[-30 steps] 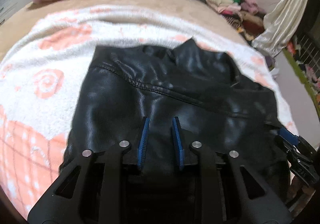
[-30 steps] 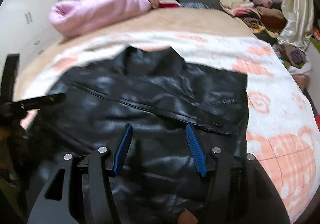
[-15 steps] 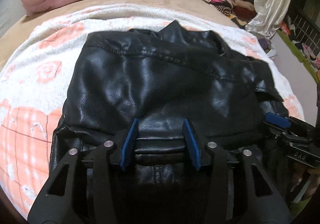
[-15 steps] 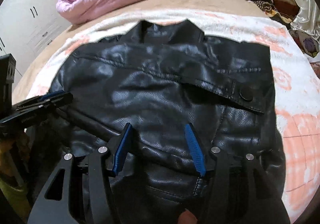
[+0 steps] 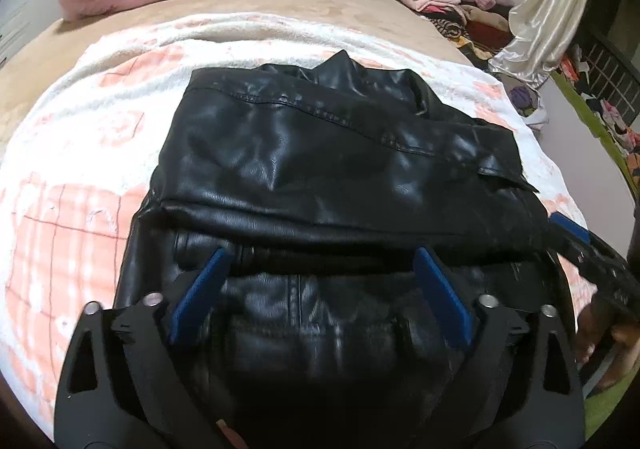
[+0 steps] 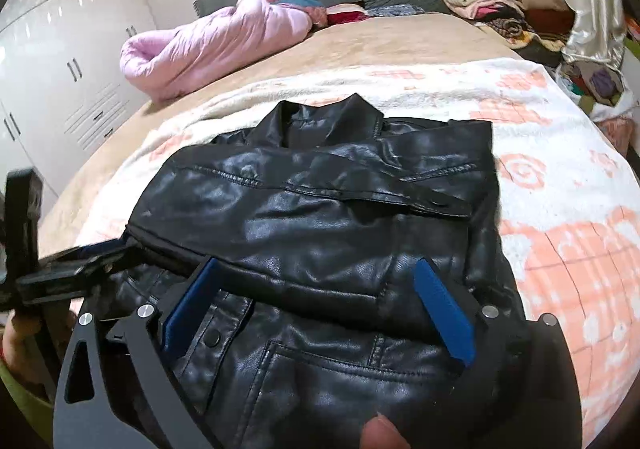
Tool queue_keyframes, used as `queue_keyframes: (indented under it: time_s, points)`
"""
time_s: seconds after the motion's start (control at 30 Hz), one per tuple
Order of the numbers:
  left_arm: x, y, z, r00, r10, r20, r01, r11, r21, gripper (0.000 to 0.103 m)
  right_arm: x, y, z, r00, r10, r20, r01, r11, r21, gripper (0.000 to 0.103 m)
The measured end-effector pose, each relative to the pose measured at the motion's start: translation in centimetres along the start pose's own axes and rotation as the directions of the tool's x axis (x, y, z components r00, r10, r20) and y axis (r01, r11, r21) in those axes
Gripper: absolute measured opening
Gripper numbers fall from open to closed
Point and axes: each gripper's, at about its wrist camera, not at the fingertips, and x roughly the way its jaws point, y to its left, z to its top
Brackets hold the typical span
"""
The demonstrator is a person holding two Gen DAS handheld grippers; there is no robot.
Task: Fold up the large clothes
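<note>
Bedroom | blanket [image 5: 80,177] on bed | black jacket [image 5: 328,169] folded | both jaws spread wide, empty

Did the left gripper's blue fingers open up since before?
Yes. The left gripper has spread its blue fingers far wider against the black jacket; they now stand open, gripping nothing.

Both wrist views hang close over the jacket [image 5: 340,169] — facing the headboard.

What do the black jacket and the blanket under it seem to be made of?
Jacket: leather or faux leather, which one unclear; glossy highlights, fine grain, topstitched seams, snap buttons. Blanket: plush fleece or terry, matte, with a fuzzy nap and a peach print.
</note>
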Motion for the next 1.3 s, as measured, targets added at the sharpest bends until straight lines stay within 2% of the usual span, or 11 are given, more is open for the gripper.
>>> queue_keyframes:
  time_s: [0.13, 0.27, 0.47, 0.97, 1.3]
  points:
    - [-2.1, -0.5, -0.7, 1.0, 0.007, 0.025, -0.007, 1.0, 0.025, 0.093, -2.0, 0.6, -0.3, 0.998, -0.015, 0.063, 0.016, 1.0, -0.013, 0.098]
    - [-3.9, -0.9, -1.6, 0.999, -0.01, 0.049, 0.009, 0.999, 0.035, 0.093, -4.6, 1.6, -0.4, 0.992, 0.009, 0.127, -0.005, 1.0, -0.028, 0.098]
    - [-6.2, -0.9, -2.3, 0.997, -0.026, 0.074, 0.024, 0.999, 0.028, 0.093, -6.7, 3.0, -0.7, 0.987, 0.02, 0.16, -0.01, 0.998, -0.062, 0.098]
    - [-9.0, 0.3, -4.2, 0.994, -0.043, 0.1, 0.039, 0.999, 0.038, 0.094, -9.7, 4.4, -3.5, 0.989, 0.012, 0.144, -0.003, 0.998, -0.061, 0.098]
    - [-9.3, 2.7, -6.4, 0.998, -0.022, 0.059, 0.022, 1.0, 0.003, 0.093, -11.8, 4.5, -6.8, 0.995, -0.032, 0.096, 0.041, 0.995, -0.089, 0.099]
